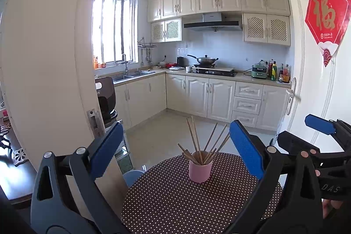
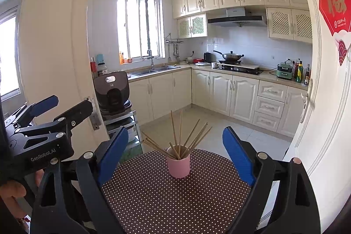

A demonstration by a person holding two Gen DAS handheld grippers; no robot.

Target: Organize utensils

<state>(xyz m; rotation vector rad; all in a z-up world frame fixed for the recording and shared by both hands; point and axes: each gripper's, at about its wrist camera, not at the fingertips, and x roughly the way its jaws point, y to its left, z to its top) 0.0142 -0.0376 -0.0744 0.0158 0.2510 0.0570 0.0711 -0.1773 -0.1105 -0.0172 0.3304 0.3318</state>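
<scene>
1. The left gripper (image 1: 175,150) is hovering with its jaws spread wide and nothing between them; its blue pads (image 1: 246,146) are flanking the target from above the near edge of the table.
2. The right gripper (image 2: 175,146) is likewise standing released and empty, held just beside the left unit and aimed the same way.
3. Directly ahead of both tools, a pink cup (image 2: 178,165) is standing upright on the polka-dot tablecloth (image 2: 153,201) of a small round table, apart from either gripper.
4. Wooden chopsticks (image 2: 179,137) are sitting inside the cup, fanning outward at differing angles, with tips projecting well above the rim.
5. Beyond the table, the kitchen floor and cabinets are lying further out.
6. Hazard assessment:
   - A pad approaching low is likely to nudge the light cup and tip it.
   - Splayed sticks are likely to snag a jaw and be levered out onto the floor.
   - Closing on several crossed sticks risks an uneven, slipping grasp.
</scene>
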